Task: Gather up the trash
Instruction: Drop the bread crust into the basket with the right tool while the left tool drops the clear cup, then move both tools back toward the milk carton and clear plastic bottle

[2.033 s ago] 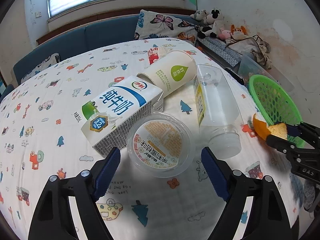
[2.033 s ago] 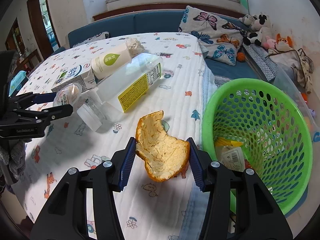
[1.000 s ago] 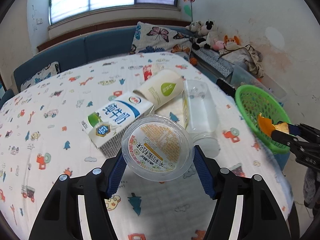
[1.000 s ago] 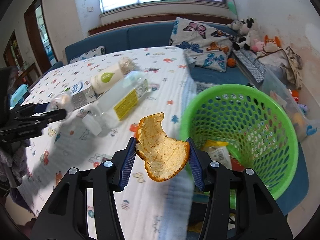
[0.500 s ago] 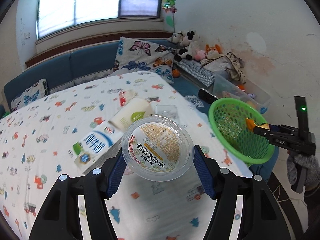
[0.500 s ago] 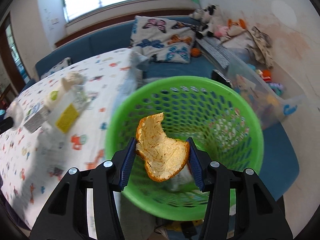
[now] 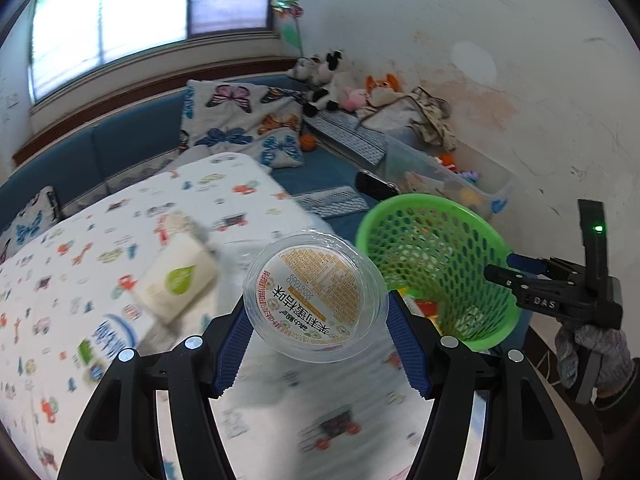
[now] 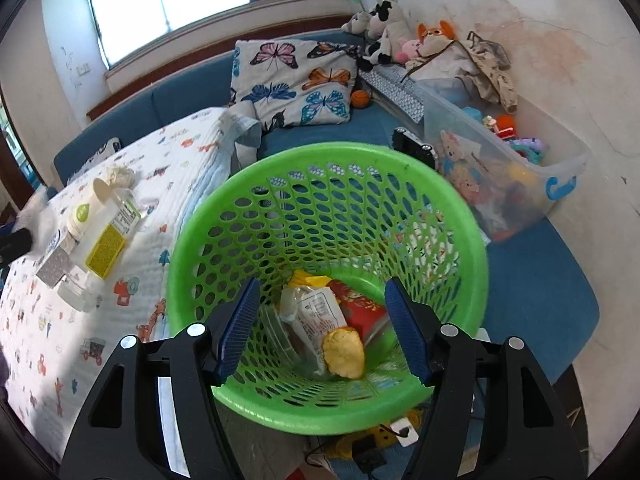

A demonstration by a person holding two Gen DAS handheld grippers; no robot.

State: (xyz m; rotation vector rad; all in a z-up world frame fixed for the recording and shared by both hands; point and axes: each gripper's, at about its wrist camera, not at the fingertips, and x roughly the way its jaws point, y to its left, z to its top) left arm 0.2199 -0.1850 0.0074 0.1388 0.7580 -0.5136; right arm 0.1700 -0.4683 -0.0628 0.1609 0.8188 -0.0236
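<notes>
My left gripper (image 7: pixel 316 332) is shut on a clear round plastic tub (image 7: pixel 316 296) with a printed yellow lid, held above the patterned bed near the green basket (image 7: pixel 400 216). My right gripper (image 8: pixel 324 324) hangs over the green basket (image 8: pixel 192 224); its jaws are opening and nothing is between them. The orange peel (image 8: pixel 344 354) lies loose inside the basket on top of wrappers. In the left wrist view the right gripper (image 7: pixel 500 266) shows at the basket's right rim, held by a gloved hand (image 7: pixel 592 348).
A white cup (image 7: pixel 180 280) and a milk carton (image 7: pixel 108 340) lie blurred on the bed. The right wrist view shows a clear bottle with a yellow label (image 8: pixel 108 240) there too. A clear bin of toys (image 8: pixel 504 168) stands past the basket by the wall.
The right gripper has let go of the orange peel, which has dropped into the basket. The left gripper has carried the tub up and to the right, toward the basket.
</notes>
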